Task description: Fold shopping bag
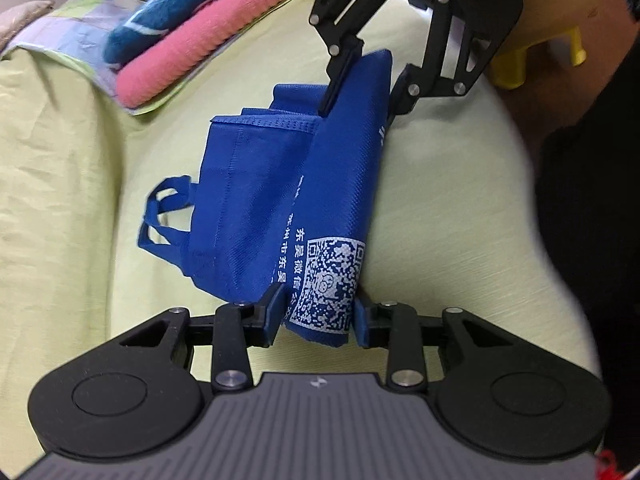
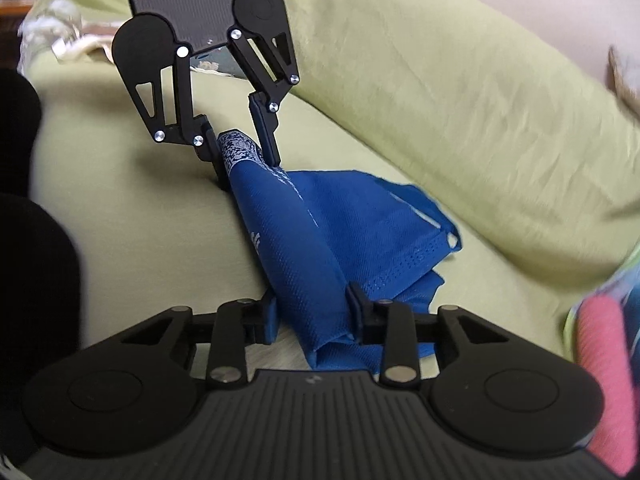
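The left gripper [image 1: 316, 318] had its jaws clamped on the QR-printed end of a blue shopping bag [image 1: 280, 200]; the right gripper [image 2: 314, 314] gripped the opposite end. The half-folded bag stretched between them, mid-frame, over a pale green bed cover [image 1: 60, 200], folded towels [image 1: 192, 36] at upper left.

yellow-green bedding [image 1: 60, 140] (yellow stool [image 1: 540, 52] beyond)

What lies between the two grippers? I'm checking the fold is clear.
Only the blue shopping bag itself spans from the left gripper to the right gripper, over the green cover; the left wrist view shows it.
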Tool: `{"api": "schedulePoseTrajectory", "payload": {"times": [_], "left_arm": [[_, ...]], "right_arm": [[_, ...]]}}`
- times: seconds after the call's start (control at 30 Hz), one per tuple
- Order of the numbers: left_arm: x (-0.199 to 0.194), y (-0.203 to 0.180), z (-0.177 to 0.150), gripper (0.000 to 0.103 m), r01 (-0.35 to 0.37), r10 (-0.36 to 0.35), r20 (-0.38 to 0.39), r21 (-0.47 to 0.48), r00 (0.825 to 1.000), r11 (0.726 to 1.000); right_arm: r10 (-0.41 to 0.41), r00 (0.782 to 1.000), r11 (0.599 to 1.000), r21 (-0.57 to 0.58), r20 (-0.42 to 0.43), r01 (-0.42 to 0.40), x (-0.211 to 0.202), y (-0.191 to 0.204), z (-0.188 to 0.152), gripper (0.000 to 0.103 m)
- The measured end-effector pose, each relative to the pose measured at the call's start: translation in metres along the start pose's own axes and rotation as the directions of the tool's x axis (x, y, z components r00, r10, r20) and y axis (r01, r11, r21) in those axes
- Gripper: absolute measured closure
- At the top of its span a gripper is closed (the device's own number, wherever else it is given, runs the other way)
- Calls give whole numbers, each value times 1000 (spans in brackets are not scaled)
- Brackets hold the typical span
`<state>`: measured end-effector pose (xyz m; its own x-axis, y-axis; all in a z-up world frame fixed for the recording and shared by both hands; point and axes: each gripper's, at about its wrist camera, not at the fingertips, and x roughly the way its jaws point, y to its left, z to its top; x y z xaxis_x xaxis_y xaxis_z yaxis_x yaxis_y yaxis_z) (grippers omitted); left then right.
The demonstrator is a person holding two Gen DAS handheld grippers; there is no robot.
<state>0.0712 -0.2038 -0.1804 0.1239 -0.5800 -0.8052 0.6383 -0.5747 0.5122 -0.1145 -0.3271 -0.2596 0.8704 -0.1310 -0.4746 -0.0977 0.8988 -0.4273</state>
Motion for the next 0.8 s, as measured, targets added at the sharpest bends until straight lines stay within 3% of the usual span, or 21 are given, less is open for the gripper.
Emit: {"api": "schedulePoseTrajectory", "payload": {"times": [0.13,0.2,0.33,0.5,0.63,0.8], "left_arm": [[-11,-8,7,62,63,-63,27,-24,998,998],[-10,-3,9,63,66,-65,29,-62,997,996],[-2,12,13,66,59,-57,18,-133,998,989],[4,27,12,62,63,-59,23,-208,998,976],[7,32,11,57,50,-46,25,-240,999,969],[6,32,11,56,34,-28,26,-274,999,961]], "right_arm": [[100,994,983,156,-47,-92,-23,-4,-2,73],[166,984,947,288,-58,-142,-23,-20,-1,73],[304,952,795,559,-34,-234,-10,-65,-5,74],[403,915,588,763,12,-269,5,-96,-18,74],[418,908,472,846,33,-248,8,-103,-25,75],[412,910,368,904,53,-219,9,-109,-36,75]]}}
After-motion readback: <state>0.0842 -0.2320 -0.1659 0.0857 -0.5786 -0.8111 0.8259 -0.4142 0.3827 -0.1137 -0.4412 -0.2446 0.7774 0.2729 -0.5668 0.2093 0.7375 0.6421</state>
